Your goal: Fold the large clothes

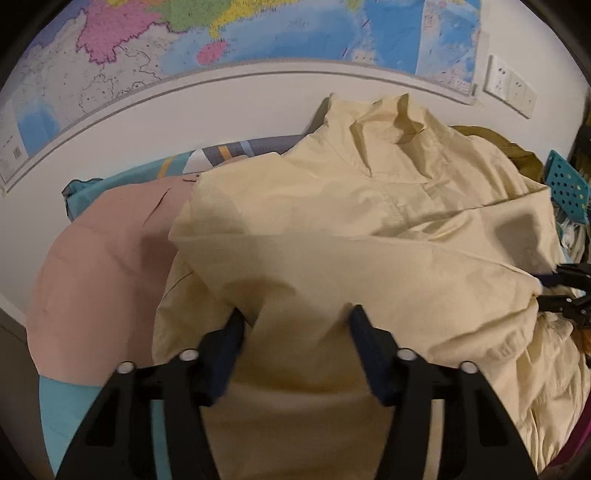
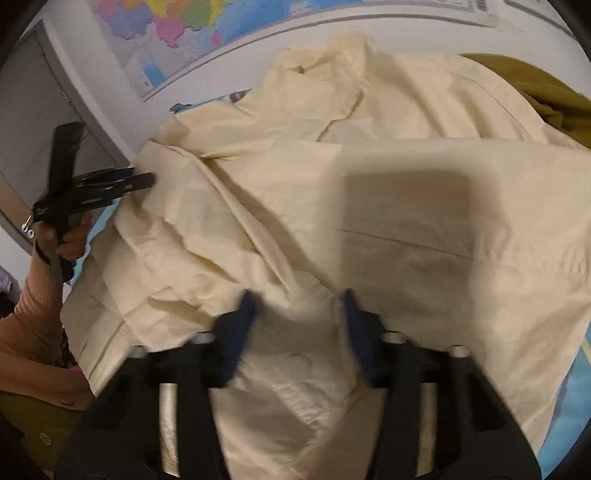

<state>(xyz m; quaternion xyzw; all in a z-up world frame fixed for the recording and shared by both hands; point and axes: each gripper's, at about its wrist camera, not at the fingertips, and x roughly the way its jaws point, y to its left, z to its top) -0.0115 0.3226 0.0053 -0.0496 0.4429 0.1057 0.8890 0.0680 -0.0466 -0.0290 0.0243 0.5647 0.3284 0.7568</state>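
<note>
A large pale yellow shirt [image 1: 351, 229] lies spread and partly folded across the bed; it fills the right wrist view [image 2: 369, 192] too. My left gripper [image 1: 295, 314] is open, its jaws wide apart over the shirt's near left fold. My right gripper [image 2: 297, 295] is open, with a bunched ridge of the fabric between its jaws. The right gripper also shows at the shirt's right edge in the left wrist view [image 1: 565, 291]. The left gripper shows at the shirt's left edge in the right wrist view [image 2: 122, 182], held by a hand.
A pink garment [image 1: 103, 258] lies left of the shirt on a teal sheet [image 1: 59, 413]. An olive garment [image 2: 535, 85] lies at the far right. A wall map [image 1: 258, 33] hangs behind the bed. A teal perforated basket [image 1: 569, 184] stands at right.
</note>
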